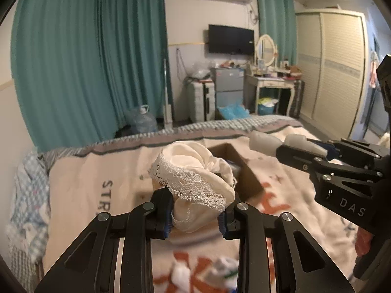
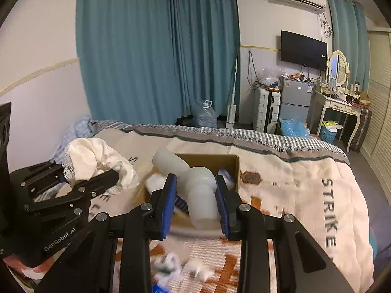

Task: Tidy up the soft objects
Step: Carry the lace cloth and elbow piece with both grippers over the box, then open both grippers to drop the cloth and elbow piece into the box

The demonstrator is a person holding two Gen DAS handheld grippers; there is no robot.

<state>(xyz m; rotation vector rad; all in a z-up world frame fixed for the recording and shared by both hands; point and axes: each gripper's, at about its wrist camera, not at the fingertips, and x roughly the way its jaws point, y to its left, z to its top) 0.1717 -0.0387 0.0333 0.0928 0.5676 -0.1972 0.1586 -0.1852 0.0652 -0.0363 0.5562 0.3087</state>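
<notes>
Lace cloth (image 1: pixel 195 171) pinched in my left hand-held gripper (image 1: pixel 195 216), pale tube (image 2: pixel 195 185) clamped in right hand-held gripper (image 2: pixel 195 202), both raised near the cardboard box (image 2: pixel 232 168) for dropping in, I reckon.

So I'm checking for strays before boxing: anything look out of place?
Yes. Small white items lie loose on the blanket, outside the box. Both grippers hold things: left a lacy cloth, right a white bent piece.

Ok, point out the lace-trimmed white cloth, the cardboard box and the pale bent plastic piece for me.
lace-trimmed white cloth (image 1: pixel 195 171), left wrist view, on its lace edge.
cardboard box (image 2: pixel 229 168), right wrist view, on its far right wall.
pale bent plastic piece (image 2: pixel 200 190), right wrist view, on its elbow between the blue pads.
</notes>
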